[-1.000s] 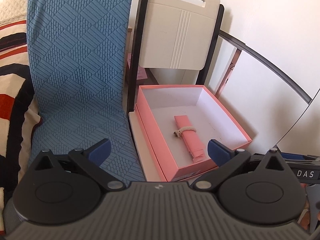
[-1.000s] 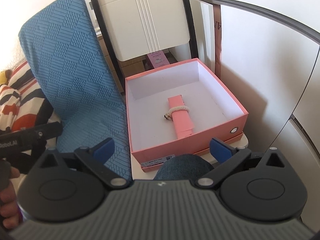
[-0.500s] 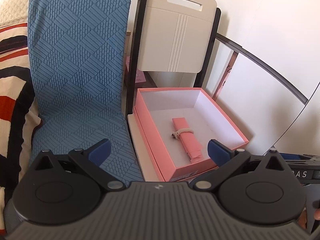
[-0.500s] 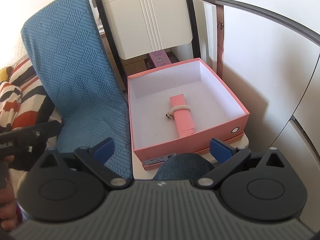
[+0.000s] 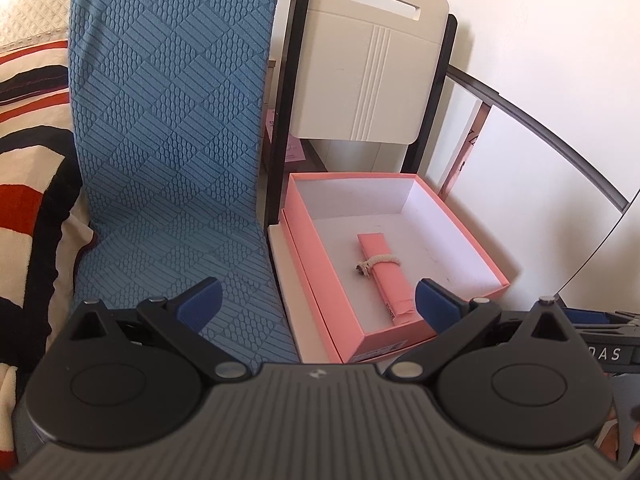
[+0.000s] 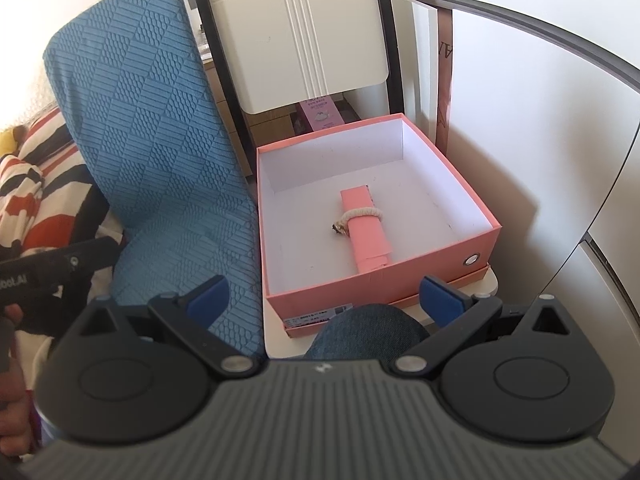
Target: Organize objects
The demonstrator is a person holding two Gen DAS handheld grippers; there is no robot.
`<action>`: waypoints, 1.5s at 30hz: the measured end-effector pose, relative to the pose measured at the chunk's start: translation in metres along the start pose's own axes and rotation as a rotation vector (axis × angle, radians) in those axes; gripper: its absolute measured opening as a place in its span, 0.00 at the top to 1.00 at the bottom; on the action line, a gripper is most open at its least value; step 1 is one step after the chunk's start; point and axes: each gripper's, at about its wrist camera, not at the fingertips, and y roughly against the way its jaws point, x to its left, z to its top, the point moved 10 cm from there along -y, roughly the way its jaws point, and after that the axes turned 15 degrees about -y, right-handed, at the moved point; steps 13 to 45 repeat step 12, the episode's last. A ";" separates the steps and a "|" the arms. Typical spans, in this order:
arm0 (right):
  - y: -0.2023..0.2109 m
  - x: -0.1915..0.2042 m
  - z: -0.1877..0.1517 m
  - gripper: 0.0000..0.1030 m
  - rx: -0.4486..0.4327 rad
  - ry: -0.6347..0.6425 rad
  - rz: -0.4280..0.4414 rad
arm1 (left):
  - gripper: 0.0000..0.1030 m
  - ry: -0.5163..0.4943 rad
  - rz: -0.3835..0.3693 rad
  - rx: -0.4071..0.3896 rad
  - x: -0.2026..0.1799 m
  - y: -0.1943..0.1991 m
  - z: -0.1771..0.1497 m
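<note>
An open pink box point(image 5: 486, 258) point(image 6: 452, 176) with a white inside sits on its lid on a white chair seat point(image 5: 290, 300) point(image 6: 488, 284). Inside lies a pink rolled pouch point(image 5: 386, 270) point(image 6: 366, 232) tied with a cream cord. My left gripper point(image 5: 316, 298) is open and empty, held in front of the box and to its left. My right gripper point(image 6: 326, 294) is open and empty, just short of the box's near wall.
A blue textured cushion point(image 5: 172, 128) point(image 6: 152, 152) leans left of the chair. The chair's white backrest point(image 5: 368, 76) point(image 6: 304, 36) stands behind the box. A striped blanket point(image 5: 28, 160) lies far left. A denim-clad knee point(image 6: 364, 332) is below the box. A white wall is on the right.
Both grippers have drifted slightly back from the box. Their jaws stay open. The pouch and box have not moved.
</note>
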 end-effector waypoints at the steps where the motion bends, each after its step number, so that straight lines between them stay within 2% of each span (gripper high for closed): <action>1: 0.000 0.000 0.000 0.00 0.000 -0.001 0.000 | 0.00 0.001 -0.002 -0.001 0.000 0.000 0.000; 45: -0.002 -0.001 -0.002 0.00 0.008 0.002 0.003 | 0.00 -0.004 -0.011 0.003 -0.003 0.001 -0.001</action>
